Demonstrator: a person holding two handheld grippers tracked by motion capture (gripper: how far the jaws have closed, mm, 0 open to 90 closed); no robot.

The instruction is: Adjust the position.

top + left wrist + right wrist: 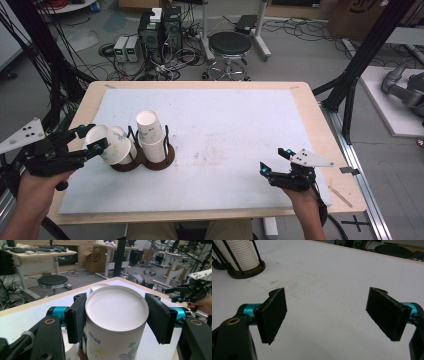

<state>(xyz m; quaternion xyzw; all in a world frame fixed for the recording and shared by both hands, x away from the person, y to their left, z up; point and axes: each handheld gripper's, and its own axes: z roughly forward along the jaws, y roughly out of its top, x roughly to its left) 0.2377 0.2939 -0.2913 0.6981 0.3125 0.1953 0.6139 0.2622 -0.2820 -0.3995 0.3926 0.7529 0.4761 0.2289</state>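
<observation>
A paper cup sits clamped between the jaws of the left gripper, tipped over toward the person at the left side of the surface. In the left gripper view the pads press either side of the cup's wall just below its round white bottom, and a flower print and blue lettering show on its side. The cup is right against the left cup holder, a dark ring base with thin upright rods; just beside it the right cup holder carries a stack of white cups standing upright.

The two holders stand near the left edge of the white mat, with bare wood between them and the edge. To the right lies a wide stretch of open mat, marked by a few faint stains.

The right gripper rests low near the front right corner, jaws spread wide with nothing between them. Its own view shows the ribbed rims of the stacked cups close up, which the high view leaves too small to make out.
</observation>
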